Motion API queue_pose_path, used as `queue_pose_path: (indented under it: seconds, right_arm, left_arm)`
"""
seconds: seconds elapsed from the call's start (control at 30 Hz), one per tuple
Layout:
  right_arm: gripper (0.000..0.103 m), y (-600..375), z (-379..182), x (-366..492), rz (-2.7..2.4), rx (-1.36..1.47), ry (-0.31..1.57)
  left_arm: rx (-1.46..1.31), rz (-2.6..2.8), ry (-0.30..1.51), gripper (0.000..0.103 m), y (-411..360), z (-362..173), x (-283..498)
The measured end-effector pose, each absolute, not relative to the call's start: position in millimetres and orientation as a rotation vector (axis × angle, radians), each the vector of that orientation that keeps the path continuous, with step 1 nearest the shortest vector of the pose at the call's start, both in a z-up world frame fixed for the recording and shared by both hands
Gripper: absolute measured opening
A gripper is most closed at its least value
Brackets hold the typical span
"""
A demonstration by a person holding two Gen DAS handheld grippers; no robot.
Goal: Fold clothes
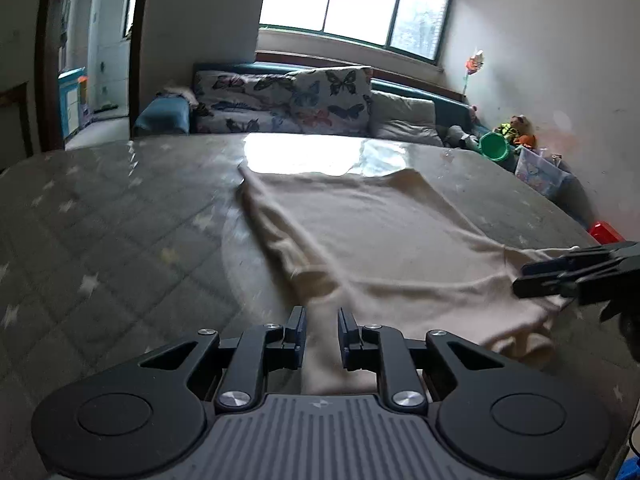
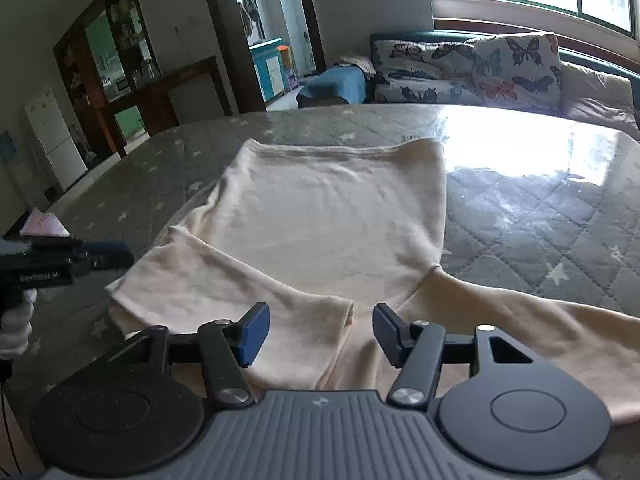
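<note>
Lying spread over a grey quilted, star-printed bench under a clear glossy cover, the cream knit long-sleeved garment has its hem at the far end and its near part just in front of both cameras; one sleeve is folded across the body, while the other sleeve trails out to the right. In the right wrist view, the right gripper hovers low over the near edge of the garment with its blue-padded fingers spread wide and nothing between them. The left gripper sits over the folded edge of the cloth with only a narrow gap between its fingers; cream fabric shows in that gap, but whether they pinch it I cannot tell. From the right wrist view it reaches in from the left, gripped by a white-gloved hand. Farther off, beside the wall, a pale printed storage box stands on the floor with its contents hidden, and a green plastic bucket lies tipped beside soft toys. Beyond the bench stands a sofa with butterfly-print cushions under a bright window.
</note>
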State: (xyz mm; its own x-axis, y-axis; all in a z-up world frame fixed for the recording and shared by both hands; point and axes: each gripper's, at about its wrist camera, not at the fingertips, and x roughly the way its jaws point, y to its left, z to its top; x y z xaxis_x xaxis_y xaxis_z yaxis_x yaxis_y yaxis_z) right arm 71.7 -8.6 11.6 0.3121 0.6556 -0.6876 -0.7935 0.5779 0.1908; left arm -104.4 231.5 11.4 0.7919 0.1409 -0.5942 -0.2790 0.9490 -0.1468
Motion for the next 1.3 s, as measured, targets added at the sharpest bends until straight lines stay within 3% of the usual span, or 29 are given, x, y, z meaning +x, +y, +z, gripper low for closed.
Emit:
queue_pose_path:
  seconds: [0.17,0.23,0.33,0.43,0.57,0.63,0.9,1.03,1.3]
  right_arm:
    - [0.051,-1,4,72,0.969,-0.228,0.814]
    - [0.044,-1,3,71,0.970,-0.235,0.814]
    - [0.033,0,3,72,0.970,-0.243,0.817]
    - [0.016,1,4,72,0.970,-0.253,0.808]
    - [0.009,4,9,70,0.964,-0.281,0.764]
    - [0.006,6,14,69,0.964,-0.284,0.732]
    - [0.006,27,25,80,0.957,-0.265,0.651]
    - [0.025,28,19,86,0.989,-0.234,0.736]
    - [0.033,21,7,76,1.005,-0.288,0.761]
  left_arm:
    - [-0.210,0.217,0.654,0.021,233,7,-78]
    - [-0.193,0.222,0.675,0.030,232,3,-69]
    - [-0.167,0.255,0.700,0.031,230,-4,-60]
    - [-0.165,0.261,0.702,0.020,230,-10,-60]
    - [-0.169,0.263,0.666,0.009,230,-8,-68]
    - [-0.180,0.274,0.640,0.008,231,-5,-74]
    - [-0.279,0.352,0.616,0.009,250,-10,-93]
    - [-0.293,0.355,0.626,0.017,255,-7,-97]
    - [-0.286,0.348,0.587,0.017,258,7,-97]
